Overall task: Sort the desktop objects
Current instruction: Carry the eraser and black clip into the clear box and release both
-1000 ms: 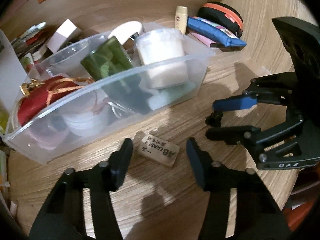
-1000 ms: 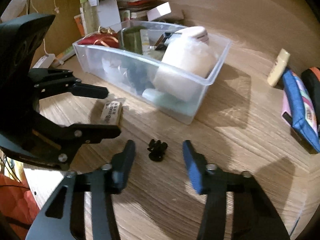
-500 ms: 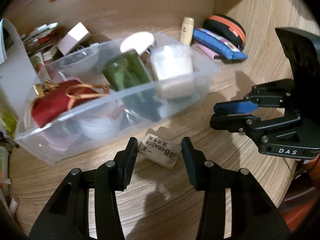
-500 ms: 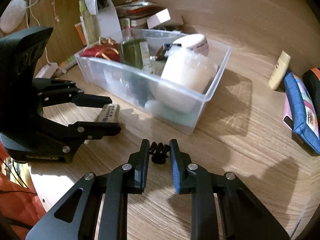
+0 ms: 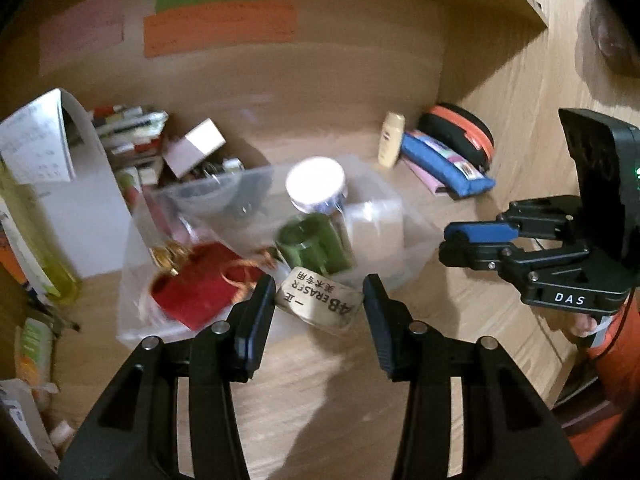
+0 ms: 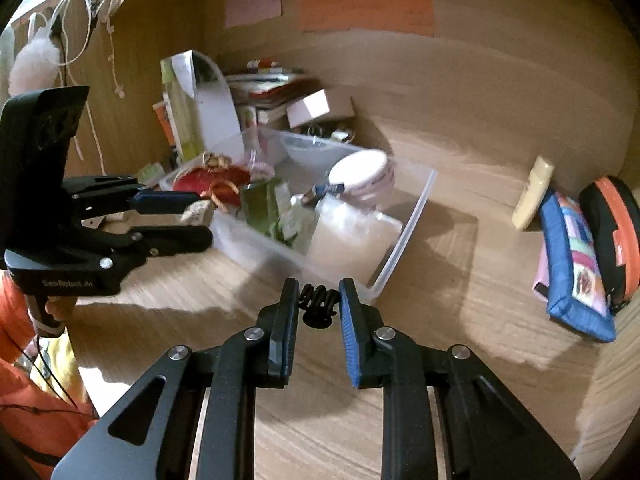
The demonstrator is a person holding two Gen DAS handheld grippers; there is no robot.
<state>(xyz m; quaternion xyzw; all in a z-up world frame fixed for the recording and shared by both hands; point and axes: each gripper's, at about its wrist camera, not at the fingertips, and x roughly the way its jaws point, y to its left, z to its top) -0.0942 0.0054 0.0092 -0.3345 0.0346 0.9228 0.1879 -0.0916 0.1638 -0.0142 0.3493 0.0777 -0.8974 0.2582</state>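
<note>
My left gripper (image 5: 319, 300) is shut on a beige eraser (image 5: 319, 301) printed "4B ERASER" and holds it above the desk, in front of the clear plastic bin (image 5: 416, 240). My right gripper (image 6: 319, 304) is shut on a small black hair claw clip (image 6: 318, 306), lifted near the bin's near corner (image 6: 404, 220). The bin holds a red pouch (image 5: 196, 288), a green bottle (image 5: 312, 244), a white-lidded jar (image 5: 316, 184) and a white container. Each gripper also shows in the other's view: right (image 5: 472, 242), left (image 6: 176, 218).
A small cream tube (image 6: 532, 192), a blue pencil case (image 6: 572, 264) and a black-and-orange case (image 6: 612, 232) lie at the right by the wooden wall. Books, a white box (image 5: 196, 148) and papers pile up behind and left of the bin.
Both grippers closed on their objects, the eraser and the black clip, and lifted them off the desk. The views now look higher and towards the bin.
</note>
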